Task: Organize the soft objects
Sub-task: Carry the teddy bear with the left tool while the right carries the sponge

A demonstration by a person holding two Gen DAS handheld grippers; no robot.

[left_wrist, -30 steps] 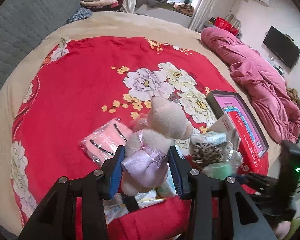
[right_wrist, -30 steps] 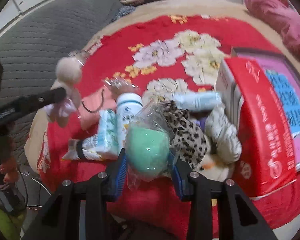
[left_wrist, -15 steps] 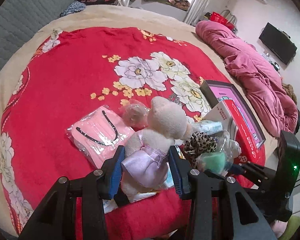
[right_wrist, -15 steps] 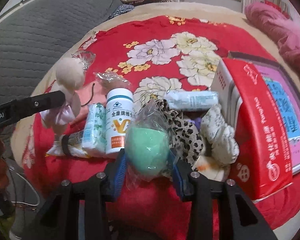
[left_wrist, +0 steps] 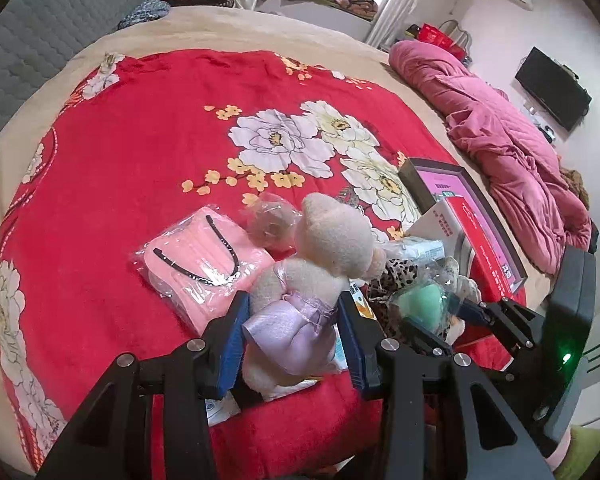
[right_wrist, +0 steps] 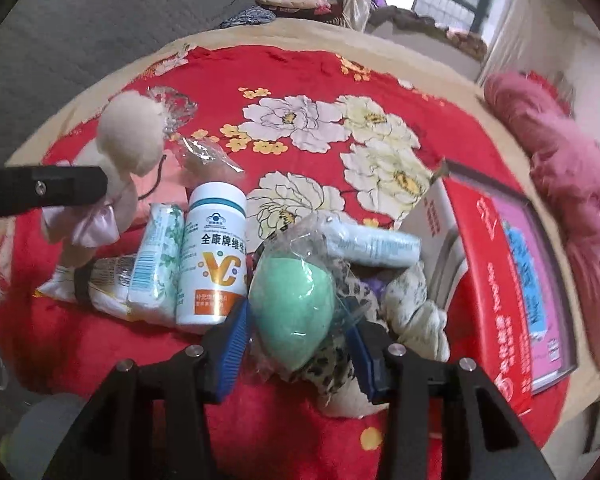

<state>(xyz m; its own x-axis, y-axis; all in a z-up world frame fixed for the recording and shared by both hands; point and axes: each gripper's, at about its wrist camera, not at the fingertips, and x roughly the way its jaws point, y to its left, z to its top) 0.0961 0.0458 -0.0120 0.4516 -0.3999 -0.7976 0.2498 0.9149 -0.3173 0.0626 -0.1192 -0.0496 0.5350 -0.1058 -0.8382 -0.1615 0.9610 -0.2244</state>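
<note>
The left gripper [left_wrist: 292,336] clamped the plush bear [left_wrist: 312,276] by its lilac dress, above the red blanket [left_wrist: 140,120]. Right of the bear, the right gripper [right_wrist: 296,340] had just been widening around the bagged green sponge [right_wrist: 296,312]; its grip was unclear. Beyond the bear lay pink masks [left_wrist: 204,264].

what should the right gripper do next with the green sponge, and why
Probably carry the bagged green sponge toward the open red box beside it. The right gripper has just been widening its jaws, yet the sponge sits between its pads over the leopard cloth, not in the box. The left gripper holds the plush toy clear.
</note>
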